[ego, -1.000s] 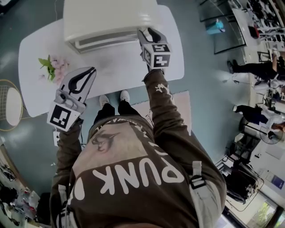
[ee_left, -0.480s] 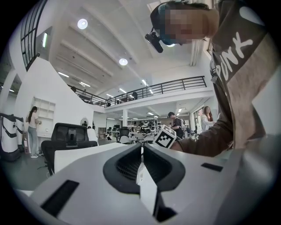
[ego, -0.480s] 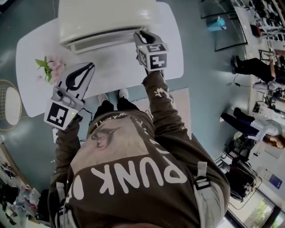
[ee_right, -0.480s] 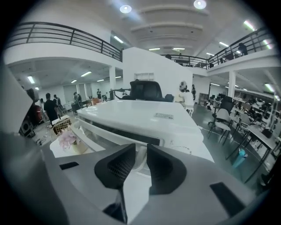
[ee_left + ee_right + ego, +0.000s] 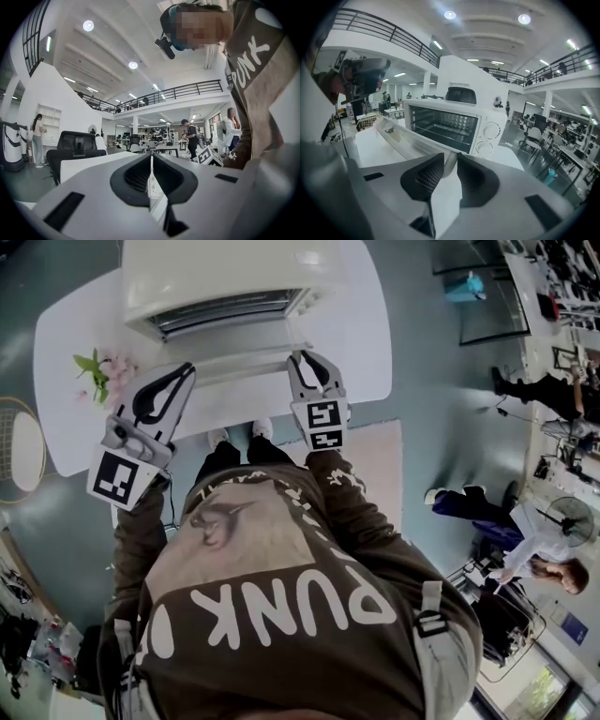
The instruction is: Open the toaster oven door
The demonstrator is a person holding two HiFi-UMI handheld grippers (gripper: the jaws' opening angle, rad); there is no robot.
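The toaster oven (image 5: 225,273) stands at the far side of the white table (image 5: 366,343), its front facing the person. Its door (image 5: 234,352) is swung down and out toward the near side, so that the dark cavity shows behind it. In the right gripper view the oven (image 5: 454,124) sits just beyond the jaws, with two round knobs (image 5: 491,131) on the panel to the right of the opening. The lowered door (image 5: 393,136) stretches away to the left.

The right gripper (image 5: 309,357) is at the door's near edge, toward its right end. In its own view the right gripper (image 5: 450,161) has the door's handle (image 5: 449,164) between its two dark pads. The jaws stand only a narrow way apart, and the bar fills the gap and touches both pads. They are opening at this moment, with the handle between them and the pads on it.

The left gripper (image 5: 183,371) hangs over the near left part of the table, left of the door and apart from it, touching neither oven nor door. Its own view points up into the hall and at the person's sweater. There the left gripper (image 5: 151,164) has its jaws together, pad against pad.

A small bunch of pink flowers (image 5: 103,371) lies on the table at the far left, near the left gripper's tips
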